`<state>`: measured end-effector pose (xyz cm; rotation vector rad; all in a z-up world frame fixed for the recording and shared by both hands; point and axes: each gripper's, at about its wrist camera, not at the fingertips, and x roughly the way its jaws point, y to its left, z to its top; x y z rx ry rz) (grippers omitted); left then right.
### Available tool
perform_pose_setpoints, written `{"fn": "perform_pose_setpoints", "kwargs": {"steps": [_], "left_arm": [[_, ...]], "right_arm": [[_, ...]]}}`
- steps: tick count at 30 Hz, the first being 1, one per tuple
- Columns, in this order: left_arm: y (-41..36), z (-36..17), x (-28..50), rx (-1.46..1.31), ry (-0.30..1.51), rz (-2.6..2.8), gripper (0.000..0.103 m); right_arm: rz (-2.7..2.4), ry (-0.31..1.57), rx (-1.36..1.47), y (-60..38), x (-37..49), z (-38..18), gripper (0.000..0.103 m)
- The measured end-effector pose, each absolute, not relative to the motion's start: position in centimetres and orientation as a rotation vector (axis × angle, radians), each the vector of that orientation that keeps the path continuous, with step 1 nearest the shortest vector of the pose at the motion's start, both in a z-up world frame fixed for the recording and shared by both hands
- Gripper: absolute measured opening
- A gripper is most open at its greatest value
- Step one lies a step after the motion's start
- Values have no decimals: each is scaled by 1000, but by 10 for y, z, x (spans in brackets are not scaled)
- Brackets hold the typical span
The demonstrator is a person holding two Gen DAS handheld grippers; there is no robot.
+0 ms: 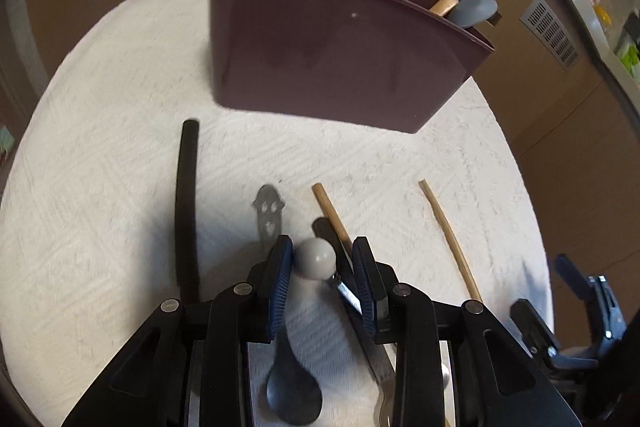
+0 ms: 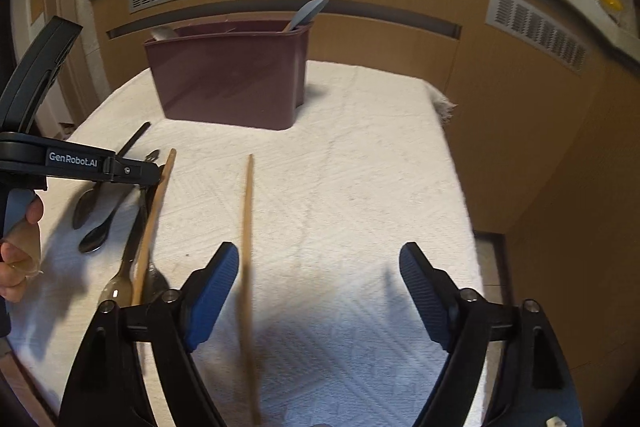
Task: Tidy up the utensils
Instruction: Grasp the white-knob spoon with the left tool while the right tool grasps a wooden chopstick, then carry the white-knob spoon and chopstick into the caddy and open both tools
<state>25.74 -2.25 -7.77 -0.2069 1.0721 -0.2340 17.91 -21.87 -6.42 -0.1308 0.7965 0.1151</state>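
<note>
One chopstick (image 2: 247, 247) runs lengthwise up centre frame, just inside your right gripper (image 2: 320, 291)'s left pad, jaws spread wide around nothing. Left gripper (image 1: 322, 267) is pinching a grey-knobbed utensil (image 1: 316, 259); bin (image 2: 228, 83) upper centre.

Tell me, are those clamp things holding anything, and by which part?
The left hand-held gripper grips a utensil with a round grey knob, near that end. The right hand-held gripper is open, holding nothing.

Maroon utensil holder (image 2: 228, 83) upright on cloth, chopsticks (image 2: 246, 227) and spoons (image 2: 94, 227) lying before it
</note>
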Motion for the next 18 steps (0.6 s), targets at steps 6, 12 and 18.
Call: {"fn": "perform_pose_setpoints", "kwargs": {"steps": [6,12,18], "left_arm": [[-30,-76,243,-125,972,-275,23],[0,-25,215,-98,775,-294,23],[27,15,203,-59,650,-250,23]], "right_arm": [[68,783,-139,-223,180,-62,103],[197,822,-116,-213,191,-64,103],[323,918,-161,-181,224,-75,59]]}}
